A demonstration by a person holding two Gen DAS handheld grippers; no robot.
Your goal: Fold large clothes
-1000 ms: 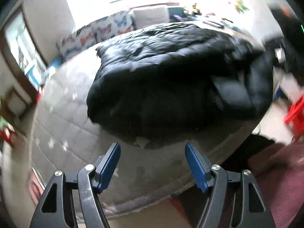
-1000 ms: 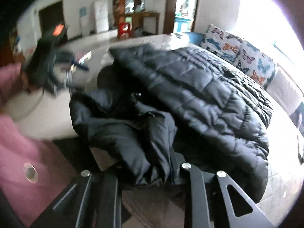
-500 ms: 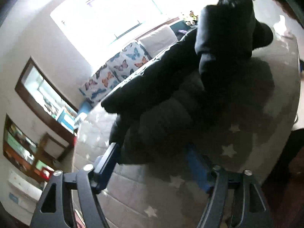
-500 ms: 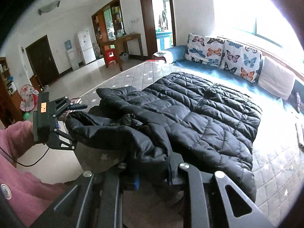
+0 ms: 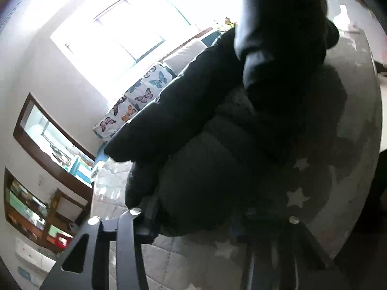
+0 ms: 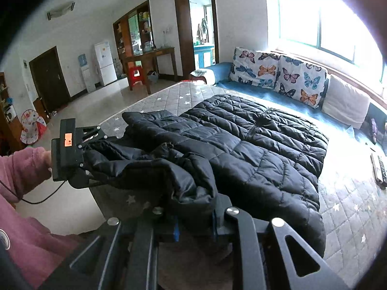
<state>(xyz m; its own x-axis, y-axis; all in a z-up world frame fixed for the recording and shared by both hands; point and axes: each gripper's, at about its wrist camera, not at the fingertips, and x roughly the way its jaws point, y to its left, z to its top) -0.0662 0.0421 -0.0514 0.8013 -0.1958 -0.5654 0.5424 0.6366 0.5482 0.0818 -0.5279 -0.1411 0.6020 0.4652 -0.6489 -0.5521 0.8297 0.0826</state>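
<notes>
A large black puffer jacket lies spread on a grey star-patterned mattress. Its near edge is lifted in a bunched fold. My right gripper holds that fold at the bottom of the right wrist view, its jaws still closing on the fabric. My left gripper sits at the fold's left end, held by a hand in a pink sleeve. In the left wrist view the jacket bulges between the jaws of the left gripper, which are closing on it; the pads are hidden by fabric.
A blue sofa with butterfly cushions and a white pillow runs along the mattress's far side under a bright window. A remote control lies at the right edge. Tiled floor and a red stool lie beyond the left edge.
The left gripper came up to the jacket's near edge and its wide jaws narrowed around the fabric. The right gripper rose with its bunch of jacket, lifting the edge.
</notes>
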